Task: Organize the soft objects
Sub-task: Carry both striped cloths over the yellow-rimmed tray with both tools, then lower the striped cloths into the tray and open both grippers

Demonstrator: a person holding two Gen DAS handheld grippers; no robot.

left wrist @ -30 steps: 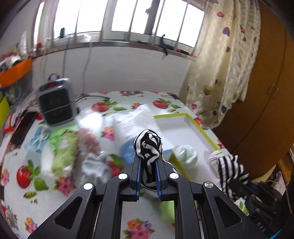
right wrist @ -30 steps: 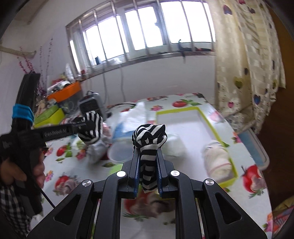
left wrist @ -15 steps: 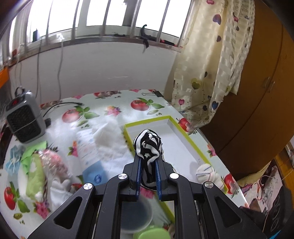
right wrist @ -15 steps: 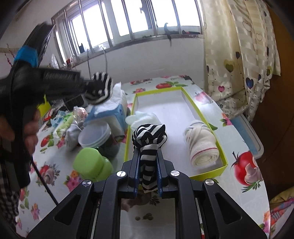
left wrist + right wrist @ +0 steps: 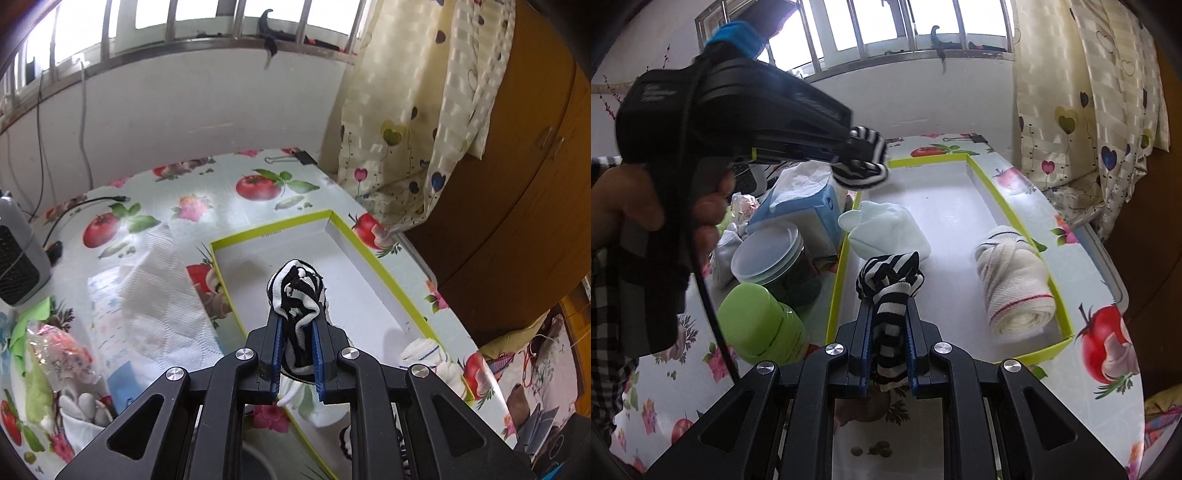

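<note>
In the left wrist view my left gripper (image 5: 297,332) is shut on a bunched black-and-white striped sock (image 5: 295,291), held above the white tray with a yellow-green rim (image 5: 373,254). The right wrist view shows that left gripper (image 5: 871,155) coming in from the upper left, its striped sock (image 5: 860,173) over the tray's far left corner. My right gripper (image 5: 888,325) is shut on a second striped sock (image 5: 886,280) near the tray's (image 5: 1008,206) front edge. A pale mint sock (image 5: 886,229) and a cream rolled cloth (image 5: 1015,288) lie inside the tray.
Left of the tray stand a blue tissue box (image 5: 801,206), a jar with a clear lid (image 5: 772,258) and a green bottle (image 5: 761,325). A grey heater (image 5: 18,258) and bagged soft items (image 5: 55,354) sit far left. Curtain (image 5: 424,110) and wooden cabinet (image 5: 517,184) border the right.
My left gripper has swung right with its striped sock, from the cluttered side to above the tray. My right gripper has sunk closer to the tray's front, still holding its sock.
</note>
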